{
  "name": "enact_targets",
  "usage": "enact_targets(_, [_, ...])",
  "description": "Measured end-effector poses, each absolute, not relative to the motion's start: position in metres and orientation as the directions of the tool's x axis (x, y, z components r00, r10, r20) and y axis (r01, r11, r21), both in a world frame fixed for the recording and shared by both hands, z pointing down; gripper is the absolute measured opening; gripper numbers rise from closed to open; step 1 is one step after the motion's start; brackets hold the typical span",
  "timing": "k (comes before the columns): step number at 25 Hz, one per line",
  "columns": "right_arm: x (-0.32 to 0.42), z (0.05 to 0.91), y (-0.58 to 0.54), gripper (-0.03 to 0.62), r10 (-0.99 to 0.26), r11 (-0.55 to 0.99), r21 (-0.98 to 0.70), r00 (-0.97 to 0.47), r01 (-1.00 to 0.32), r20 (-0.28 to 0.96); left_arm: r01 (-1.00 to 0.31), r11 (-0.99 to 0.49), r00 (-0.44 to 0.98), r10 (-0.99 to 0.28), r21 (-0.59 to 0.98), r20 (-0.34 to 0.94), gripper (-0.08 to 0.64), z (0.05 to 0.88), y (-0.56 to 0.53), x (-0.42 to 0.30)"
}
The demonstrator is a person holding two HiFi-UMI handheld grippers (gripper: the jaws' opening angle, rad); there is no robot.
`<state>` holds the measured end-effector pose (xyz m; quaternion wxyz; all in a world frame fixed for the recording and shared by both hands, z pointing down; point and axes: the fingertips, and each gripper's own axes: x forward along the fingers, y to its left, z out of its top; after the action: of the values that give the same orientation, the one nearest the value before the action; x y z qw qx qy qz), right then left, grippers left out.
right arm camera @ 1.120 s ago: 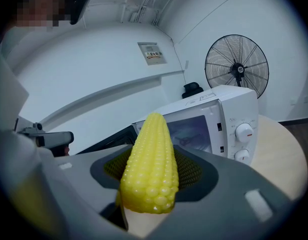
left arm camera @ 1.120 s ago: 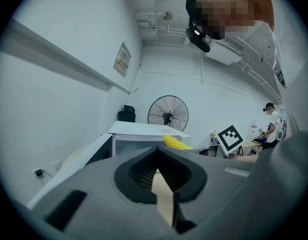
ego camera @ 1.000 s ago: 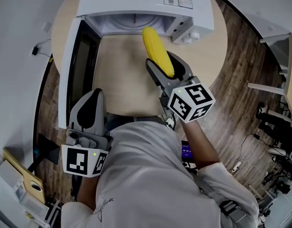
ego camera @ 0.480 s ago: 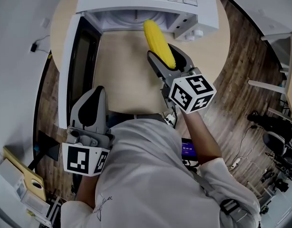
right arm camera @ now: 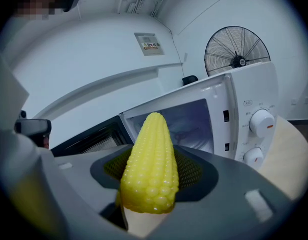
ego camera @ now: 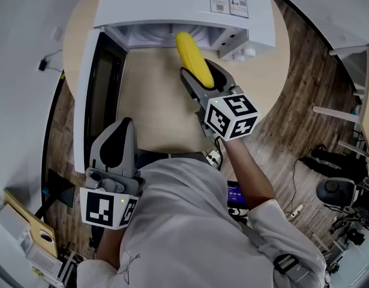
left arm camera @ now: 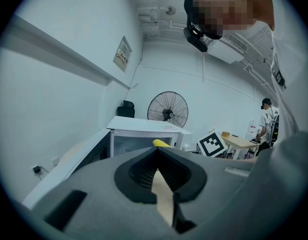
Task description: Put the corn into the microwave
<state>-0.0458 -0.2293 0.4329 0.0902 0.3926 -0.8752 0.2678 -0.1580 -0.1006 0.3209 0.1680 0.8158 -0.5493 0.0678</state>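
Round wooden table (ego camera: 154,101) on plank flooring (ego camera: 304,95), a standing fan (left arm camera: 167,110) and a wall notice (left arm camera: 122,54) beyond.

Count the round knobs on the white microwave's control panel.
2. On the white microwave's front panel, right of the open cavity: an upper round white knob and a lower round white knob directly beneath. None appear hidden.

One corn (ego camera: 192,57), one microwave (ego camera: 172,2), two grippers (ego camera: 203,80) (ego camera: 115,132)

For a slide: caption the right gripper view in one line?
Right gripper holds a corn cob, tip aimed at the open microwave.
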Motion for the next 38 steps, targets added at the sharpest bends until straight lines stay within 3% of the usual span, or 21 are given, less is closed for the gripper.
enact_targets(38, [-0.083, 0.509, -0.325, 0.264, -0.701, 0.471, -0.257, -0.535, -0.844, 0.472, -0.924, -0.328, 0.378, -0.861, 0.195, 0.342, -0.009, 0.331, -0.1, -0.18])
